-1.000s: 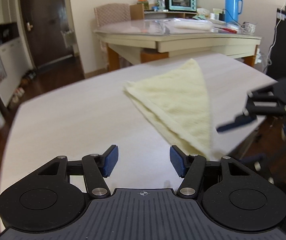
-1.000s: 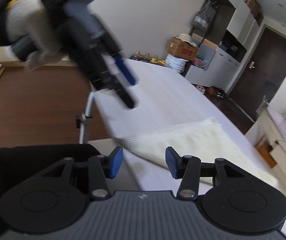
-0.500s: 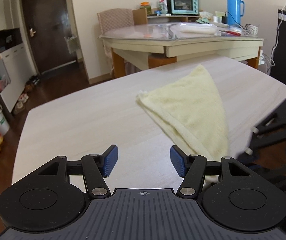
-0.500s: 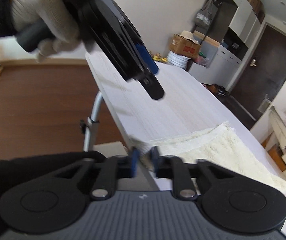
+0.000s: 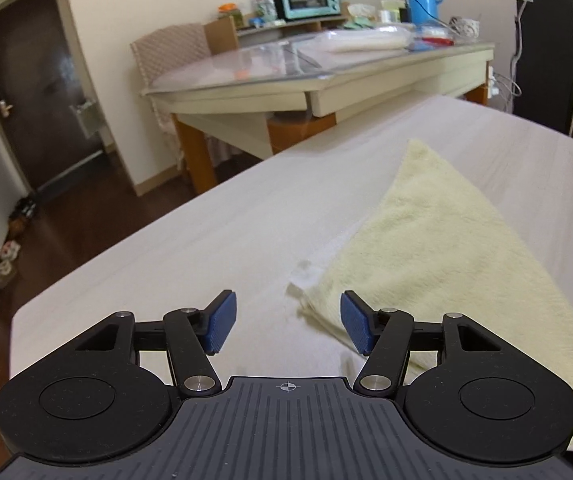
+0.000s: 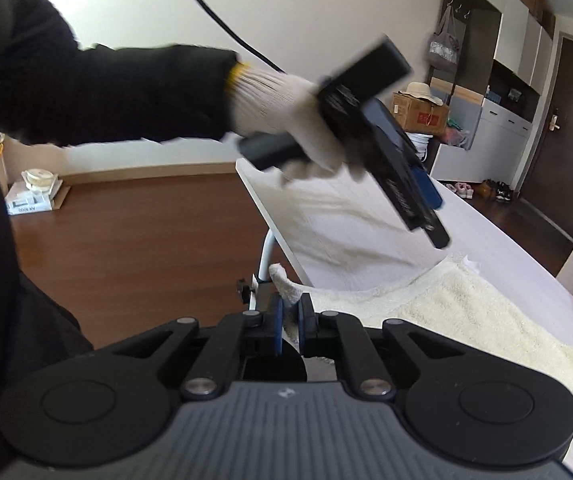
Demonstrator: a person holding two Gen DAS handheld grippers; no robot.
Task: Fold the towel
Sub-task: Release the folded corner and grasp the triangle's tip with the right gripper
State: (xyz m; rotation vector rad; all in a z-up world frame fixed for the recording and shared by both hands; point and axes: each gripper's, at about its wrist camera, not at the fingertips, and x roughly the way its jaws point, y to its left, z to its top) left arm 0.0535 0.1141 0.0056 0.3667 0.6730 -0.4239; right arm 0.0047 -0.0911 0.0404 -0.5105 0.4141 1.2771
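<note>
A pale yellow towel (image 5: 442,248) lies folded into a triangle on the white table (image 5: 214,240). My left gripper (image 5: 288,326) stands open just over the towel's near left corner; that corner lies between the blue pads (image 5: 222,322) untouched. In the right wrist view my right gripper (image 6: 289,322) is shut on another corner of the towel (image 6: 466,308) at the table's near edge, lifting it slightly. The same view shows the left gripper (image 6: 426,200), held by a gloved hand (image 6: 282,116), hovering above the towel's far corner.
A second table (image 5: 326,76) stands behind with a teal oven, a blue thermos and clutter. A dark door (image 5: 38,92) is at left, a black cabinet (image 5: 546,52) at right. The white table's edge and metal leg (image 6: 264,256) are near my right gripper, over brown floor.
My right gripper has closed on the towel's near corner and raised it a little. The left gripper has moved across the table to the towel's left corner, still open.
</note>
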